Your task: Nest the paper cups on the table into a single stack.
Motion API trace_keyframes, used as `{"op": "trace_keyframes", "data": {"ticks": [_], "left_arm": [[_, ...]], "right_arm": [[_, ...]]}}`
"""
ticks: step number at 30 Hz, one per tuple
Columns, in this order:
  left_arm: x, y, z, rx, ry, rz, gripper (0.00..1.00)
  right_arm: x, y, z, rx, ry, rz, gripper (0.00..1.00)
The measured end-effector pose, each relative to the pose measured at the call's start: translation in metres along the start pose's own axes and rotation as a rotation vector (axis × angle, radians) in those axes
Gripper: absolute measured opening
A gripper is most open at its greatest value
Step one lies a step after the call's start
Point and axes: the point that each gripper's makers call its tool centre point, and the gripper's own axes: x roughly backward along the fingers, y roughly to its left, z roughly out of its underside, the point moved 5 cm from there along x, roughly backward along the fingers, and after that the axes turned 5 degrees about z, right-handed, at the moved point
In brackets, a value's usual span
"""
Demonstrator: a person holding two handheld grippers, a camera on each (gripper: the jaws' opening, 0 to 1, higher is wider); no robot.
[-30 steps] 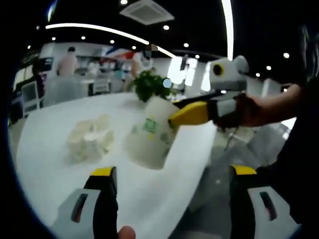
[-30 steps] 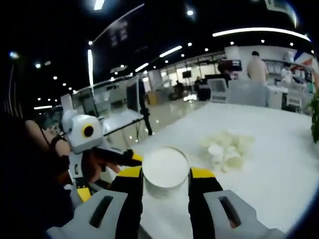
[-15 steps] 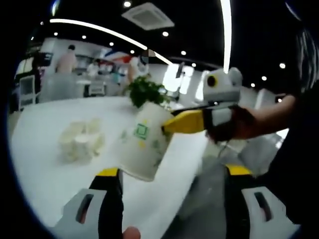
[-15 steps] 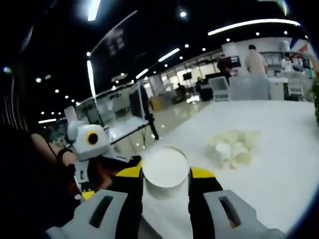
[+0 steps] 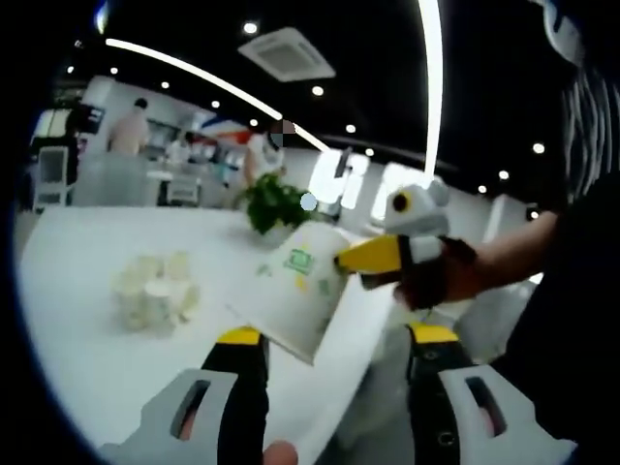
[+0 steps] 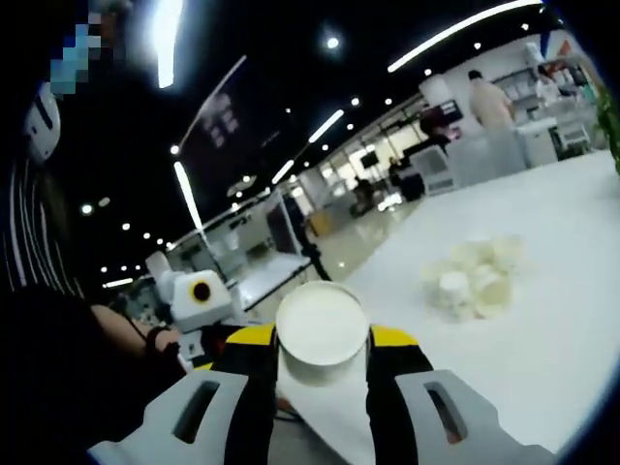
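The heap of small paper cups (image 5: 155, 289) on the white table (image 5: 77, 339) is too blurred to count; they lie jumbled and pale, well apart from both tools. The larger paper cup (image 5: 295, 291) carries a green printed mark, but no word on it can be read. In the right gripper view that same cup shows bottom-first, a plain white disc, clamped between the yellow-tipped jaws of the right gripper (image 6: 322, 339), lifted off the table and tilted. In the left gripper view the cup hangs just ahead of the left gripper (image 5: 329, 344), whose jaws stand spread with nothing between them. A potted plant (image 5: 273, 203) stands at the table's far edge. Beyond is a dim hall with a black ceiling, strip lights and spotlights, and a person (image 6: 489, 97) standing far off.
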Motion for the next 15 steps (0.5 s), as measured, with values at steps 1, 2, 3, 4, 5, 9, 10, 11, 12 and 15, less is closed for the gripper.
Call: {"op": "trace_keyframes", "data": {"ticks": [1, 2, 3, 4, 5, 9, 10, 11, 12, 15], "left_arm": [[0.0005, 0.0002, -0.0002, -0.002, -0.002, 0.0, 0.53], [0.001, 0.0004, 0.0002, -0.006, -0.001, -0.001, 0.51], [0.0017, 0.0004, 0.0005, -0.013, 0.002, 0.002, 0.5], [0.0022, 0.0, 0.0006, -0.014, 0.002, 0.004, 0.49], [0.0033, 0.0002, 0.0004, -0.016, 0.0, 0.005, 0.47], [0.0073, 0.0014, -0.0032, -0.005, -0.03, 0.009, 0.37], [0.0087, 0.0015, -0.0057, 0.003, -0.05, 0.012, 0.36], [0.0093, 0.0016, -0.0069, 0.001, -0.06, 0.014, 0.34], [0.0097, 0.0013, -0.0075, -0.002, -0.061, 0.016, 0.32], [0.0096, 0.0006, -0.0086, -0.012, -0.057, 0.023, 0.28]], "right_arm": [[0.0003, -0.0001, 0.0004, -0.01, -0.002, -0.002, 0.31], [0.0006, 0.0001, 0.0008, -0.015, -0.004, -0.006, 0.31], [0.0009, 0.0004, 0.0013, -0.019, -0.004, -0.009, 0.31], [0.0012, 0.0006, 0.0018, -0.024, -0.006, -0.014, 0.31], [0.0015, 0.0008, 0.0024, -0.035, -0.008, -0.022, 0.31], [0.0027, 0.0034, 0.0021, -0.068, -0.017, -0.05, 0.32], [0.0029, 0.0038, 0.0016, -0.071, -0.022, -0.055, 0.32], [0.0032, 0.0042, 0.0011, -0.077, -0.026, -0.06, 0.32], [0.0031, 0.0056, 0.0002, -0.083, -0.029, -0.069, 0.32], [0.0032, 0.0083, 0.0006, -0.08, -0.024, -0.088, 0.32]]}}
